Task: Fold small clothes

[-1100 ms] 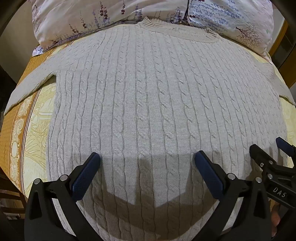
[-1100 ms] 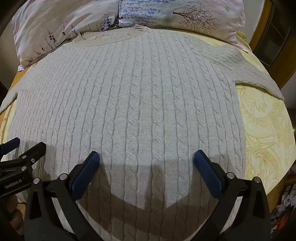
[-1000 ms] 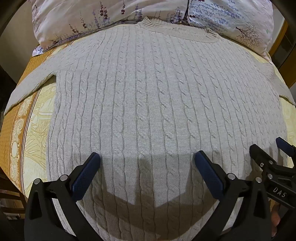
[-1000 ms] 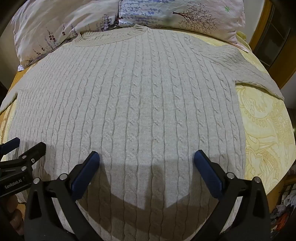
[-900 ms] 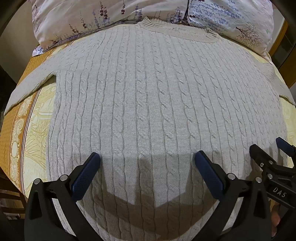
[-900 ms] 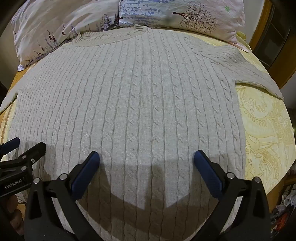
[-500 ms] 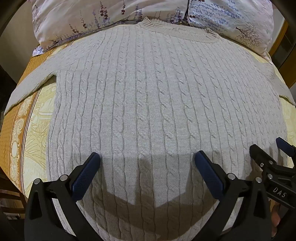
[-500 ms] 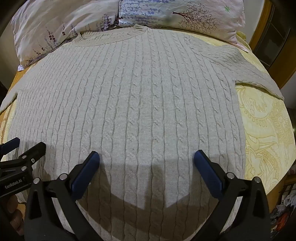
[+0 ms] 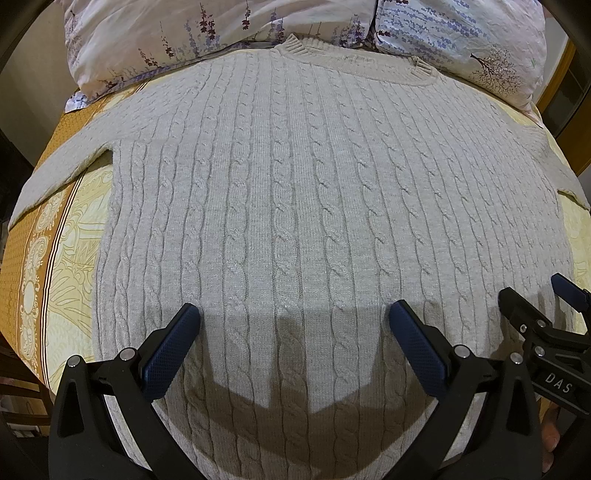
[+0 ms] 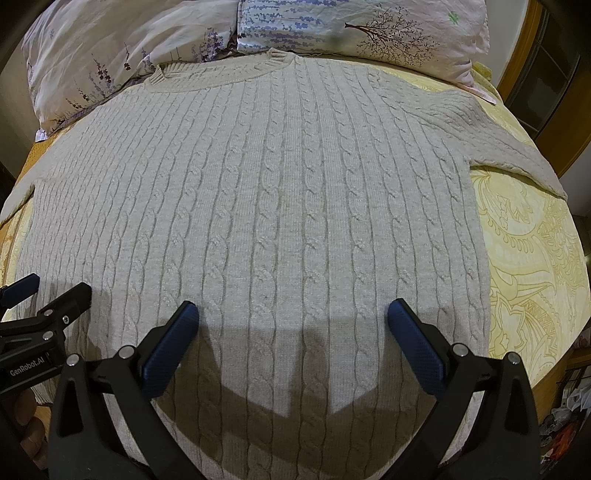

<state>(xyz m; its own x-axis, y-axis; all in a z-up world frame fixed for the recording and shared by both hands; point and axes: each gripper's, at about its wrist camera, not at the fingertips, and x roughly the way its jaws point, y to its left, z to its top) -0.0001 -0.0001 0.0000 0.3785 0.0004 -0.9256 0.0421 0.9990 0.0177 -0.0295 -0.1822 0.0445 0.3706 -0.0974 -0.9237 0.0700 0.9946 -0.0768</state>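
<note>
The left gripper (image 9: 293,326) is hovering low over the hem end of the sweater (image 9: 314,206), fingers pointing toward the collar, its blue pads (image 9: 171,347) standing wide apart and gripping nothing. The right gripper (image 10: 291,325) is holding the same pose just beside it, jaws equally spread and empty, one pad (image 10: 413,343) hanging above the knit near the sweater's right side seam. Each tool is showing at the edge of the other's view: the right one is appearing at the far right of the left camera, the left one at the far left of the right camera. The sweater, a pale cable-knit, is lying flat and face up on the yellow patterned bedspread (image 10: 528,258), directly ahead of and beneath both sets of fingers, its collar at the far end touching the floral pillows (image 9: 207,33). Both sleeves are running out past the fingers to either side and being cut off by the lens edge. The hem is being hidden beneath the gripper bodies and their shadows. Whether the pads are touching the fabric cannot be determined. A fingertip is barely showing at the lower corner of each view.
</note>
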